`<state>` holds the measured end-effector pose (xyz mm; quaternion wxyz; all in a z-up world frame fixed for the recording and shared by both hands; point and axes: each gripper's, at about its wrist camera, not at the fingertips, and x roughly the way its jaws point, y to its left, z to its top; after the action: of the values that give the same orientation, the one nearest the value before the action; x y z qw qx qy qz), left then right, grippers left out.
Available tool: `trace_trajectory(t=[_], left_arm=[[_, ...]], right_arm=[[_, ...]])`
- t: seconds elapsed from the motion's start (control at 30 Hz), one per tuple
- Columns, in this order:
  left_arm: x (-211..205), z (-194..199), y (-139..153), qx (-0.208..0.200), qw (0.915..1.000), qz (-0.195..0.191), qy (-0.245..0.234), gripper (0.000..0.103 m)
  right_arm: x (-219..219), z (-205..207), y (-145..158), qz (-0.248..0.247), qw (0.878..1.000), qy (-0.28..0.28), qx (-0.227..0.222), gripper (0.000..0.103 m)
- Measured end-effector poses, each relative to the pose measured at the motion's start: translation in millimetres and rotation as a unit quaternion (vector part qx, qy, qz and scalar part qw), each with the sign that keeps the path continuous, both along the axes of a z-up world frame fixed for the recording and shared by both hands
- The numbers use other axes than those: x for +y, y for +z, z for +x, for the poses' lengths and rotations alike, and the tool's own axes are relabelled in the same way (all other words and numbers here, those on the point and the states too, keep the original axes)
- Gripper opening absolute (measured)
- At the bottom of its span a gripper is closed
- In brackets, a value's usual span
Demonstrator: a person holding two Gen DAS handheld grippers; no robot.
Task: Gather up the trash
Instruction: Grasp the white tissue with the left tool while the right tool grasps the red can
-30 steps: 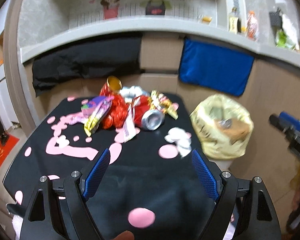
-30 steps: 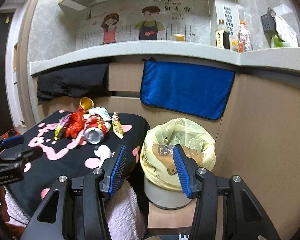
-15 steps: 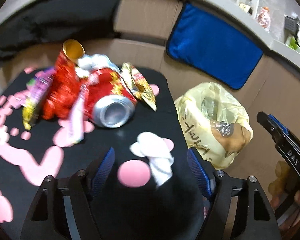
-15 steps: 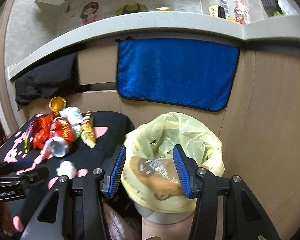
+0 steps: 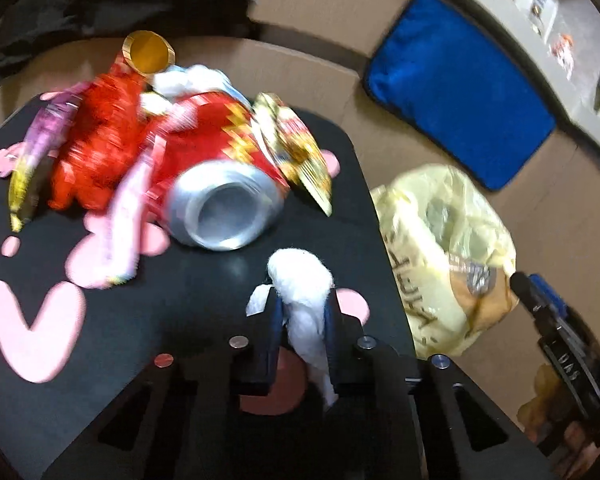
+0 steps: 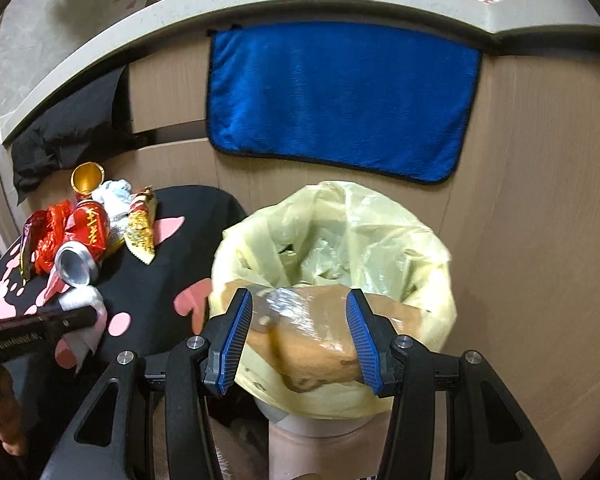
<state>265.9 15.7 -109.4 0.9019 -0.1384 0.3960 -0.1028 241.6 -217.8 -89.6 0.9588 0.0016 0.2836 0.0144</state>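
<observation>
My left gripper (image 5: 302, 320) is shut on a crumpled white tissue (image 5: 302, 280) on the black table (image 5: 204, 288); the tissue also shows in the right wrist view (image 6: 82, 300). Behind it lies a pile of trash: a red can (image 5: 220, 184), red wrappers (image 5: 96, 152), a yellow snack bag (image 5: 300, 152) and a gold cup (image 5: 148, 52). My right gripper (image 6: 300, 336) is open above the near rim of the yellow-bagged trash bin (image 6: 380, 240), straddling the brown and foil trash inside it (image 6: 316, 336).
A blue towel (image 6: 340, 100) hangs on the wooden wall behind the bin. Black cloth (image 6: 68, 132) hangs at the left under the white counter ledge (image 6: 220, 4). The bin (image 5: 444, 248) stands just off the table's right edge.
My left gripper moved forward and down and closed on the white tissue. My right gripper moved closer over the bin's near rim, still open.
</observation>
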Motion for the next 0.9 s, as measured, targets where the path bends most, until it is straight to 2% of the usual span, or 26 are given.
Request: trace_trajectory(t=[0.17, 0.33, 0.53, 0.7, 0.9], left_arm=[[52.9, -20.4, 26.9, -0.053, 0.9961, 0.041, 0.056, 0.018], [112.4, -40.7, 36.6, -0.066, 0.9891, 0.062, 0.116, 0.018], [163.9, -50.7, 30.3, -0.052, 0.9865, 0.048, 0.147, 0.018], [181.8, -51.3, 25.8, -0.037, 0.987, 0.039, 0.152, 0.018], [199.8, -35.9, 25.5, -0.015, 0.9875, 0.029, 0.154, 0.018]], right_arm=[[33.0, 14.1, 14.0, 0.01, 0.998, 0.062, -0.003, 0.046], [88.6, 36.7, 26.1, 0.025, 0.989, 0.147, 0.009, 0.046], [161.1, 60.3, 26.1, 0.002, 0.971, 0.24, 0.02, 0.046], [201.5, 89.6, 20.7, -0.023, 0.955, 0.292, 0.044, 0.046], [210.8, 128.5, 9.9, 0.001, 0.955, 0.284, 0.088, 0.046]])
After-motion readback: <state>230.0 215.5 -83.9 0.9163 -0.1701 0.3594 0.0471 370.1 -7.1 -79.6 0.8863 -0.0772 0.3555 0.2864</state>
